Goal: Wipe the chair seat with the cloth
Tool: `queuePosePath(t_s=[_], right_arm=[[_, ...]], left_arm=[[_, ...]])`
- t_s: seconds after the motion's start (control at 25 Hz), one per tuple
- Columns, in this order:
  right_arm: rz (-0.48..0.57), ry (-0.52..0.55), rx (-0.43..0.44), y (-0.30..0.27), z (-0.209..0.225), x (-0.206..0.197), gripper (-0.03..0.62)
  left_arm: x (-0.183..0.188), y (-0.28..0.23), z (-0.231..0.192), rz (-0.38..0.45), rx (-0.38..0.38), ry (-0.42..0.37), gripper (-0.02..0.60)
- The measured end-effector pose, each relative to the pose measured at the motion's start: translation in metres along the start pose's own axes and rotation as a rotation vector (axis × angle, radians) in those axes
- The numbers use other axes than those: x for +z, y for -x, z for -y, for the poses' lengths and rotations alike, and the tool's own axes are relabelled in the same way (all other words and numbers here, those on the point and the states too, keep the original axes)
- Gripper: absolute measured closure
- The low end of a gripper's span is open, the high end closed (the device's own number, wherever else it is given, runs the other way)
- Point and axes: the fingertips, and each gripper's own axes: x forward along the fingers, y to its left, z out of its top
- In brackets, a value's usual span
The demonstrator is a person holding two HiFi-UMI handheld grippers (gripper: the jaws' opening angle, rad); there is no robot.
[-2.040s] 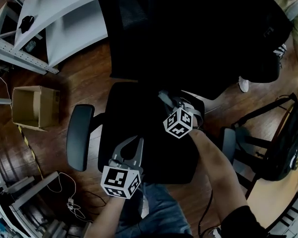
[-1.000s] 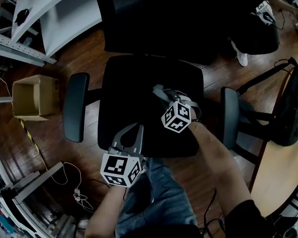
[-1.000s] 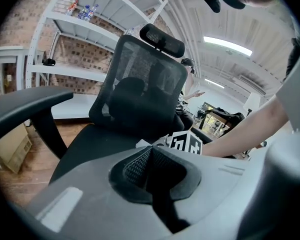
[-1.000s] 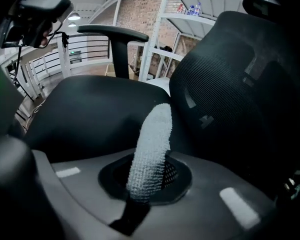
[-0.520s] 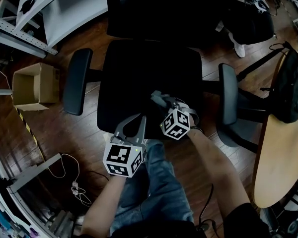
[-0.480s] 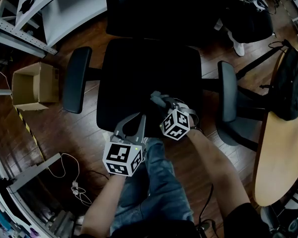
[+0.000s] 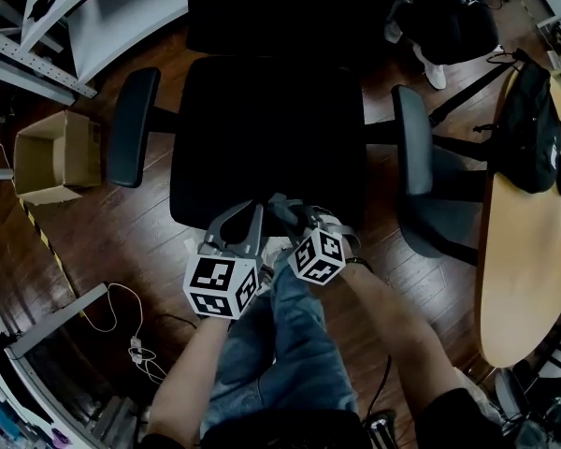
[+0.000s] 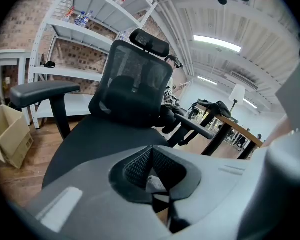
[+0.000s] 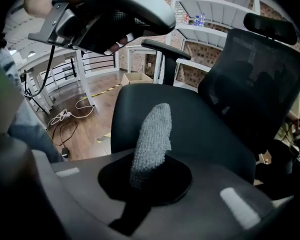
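The black office chair seat (image 7: 262,129) fills the middle of the head view. My right gripper (image 7: 282,206) is over the seat's front edge, shut on a grey knitted cloth (image 9: 152,136) that sticks out past its jaws above the seat (image 9: 205,121). My left gripper (image 7: 250,215) is close beside it on the left, also at the front edge, its jaws closed together with nothing in them. In the left gripper view the seat (image 8: 90,141) and mesh backrest (image 8: 135,84) lie ahead of the left gripper (image 8: 151,151).
Armrests (image 7: 131,124) (image 7: 409,138) flank the seat. A cardboard box (image 7: 51,157) and floor cables (image 7: 136,344) lie at the left. White shelving (image 7: 103,12) stands behind. A wooden table (image 7: 528,269) with a black bag (image 7: 528,124) is at the right. My jeans-clad legs (image 7: 285,363) are below.
Both grippers have drawn back from the middle of the seat to its front edge, the right one keeping the cloth. They now sit closer together.
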Motion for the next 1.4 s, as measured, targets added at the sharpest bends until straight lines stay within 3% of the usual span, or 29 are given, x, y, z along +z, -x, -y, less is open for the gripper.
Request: queuePosePath(t_s=[0.32,0.56,0.76,1.08,1.4], right_arm=[[0.018,-0.030,0.049,0.006,-0.034,0.001,0.583],[0.047,-0.036,0.030,0.012,-0.018,0.012,0.583],[0.097,-0.041,-0.061,0.019,0.053,0.037,0.583],[0.058,-0.050,-0.213,0.008,0.202,0.061,0.583],[-0.018,-0.071,-0.261,-0.030,0.290,0.050,0.583]], left_arm=[[-0.006,0.002,0.007,-0.008,-0.013,0.008,0.577],[-0.001,-0.003,0.005,-0.002,-0.010,0.019,0.577],[0.016,-0.015,0.004,0.020,-0.018,0.028,0.577],[0.045,-0.051,-0.009,0.018,-0.034,0.024,0.577],[0.078,-0.089,-0.030,0.007,-0.020,0.023,0.577]])
